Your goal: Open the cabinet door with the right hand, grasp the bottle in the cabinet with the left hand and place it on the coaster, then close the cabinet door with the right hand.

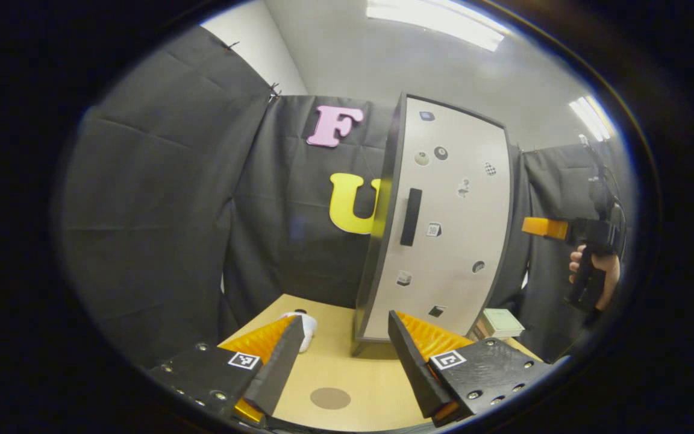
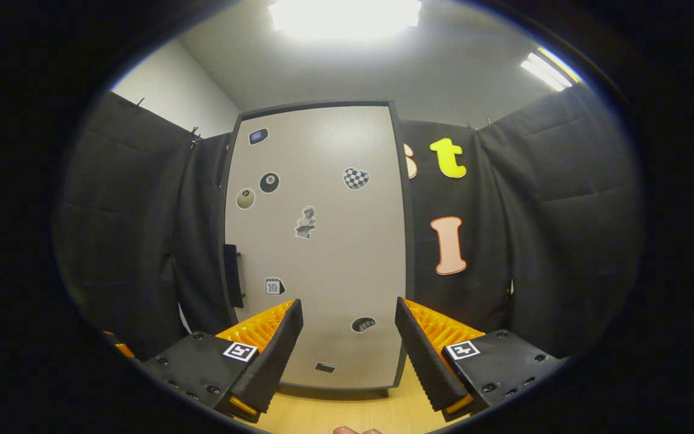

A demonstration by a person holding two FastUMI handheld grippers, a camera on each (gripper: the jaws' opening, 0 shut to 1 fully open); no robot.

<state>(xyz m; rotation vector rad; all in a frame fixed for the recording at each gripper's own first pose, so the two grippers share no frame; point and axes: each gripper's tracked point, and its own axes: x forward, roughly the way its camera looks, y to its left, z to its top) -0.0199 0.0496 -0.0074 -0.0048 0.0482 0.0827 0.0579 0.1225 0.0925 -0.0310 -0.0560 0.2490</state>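
Observation:
The cabinet [image 1: 443,229] stands on the table with its pale, sticker-covered door shut, a black handle [image 1: 410,217] on it. No bottle is visible. A round brown coaster [image 1: 330,398] lies on the table in front of my left gripper [image 1: 344,317], which is open and holds nothing. To the right of the cabinet, a hand holds my right gripper [image 1: 544,227] in the air. In the right gripper view the door [image 2: 323,241] faces me squarely, its handle [image 2: 231,283] at the left edge. My right gripper [image 2: 347,303] is open, short of the door, toward its lower part.
A small white object [image 1: 308,328] sits on the wooden table [image 1: 353,367] left of the cabinet, partly behind my left finger. A pale box [image 1: 502,322] lies right of the cabinet base. Black cloth walls close in all around.

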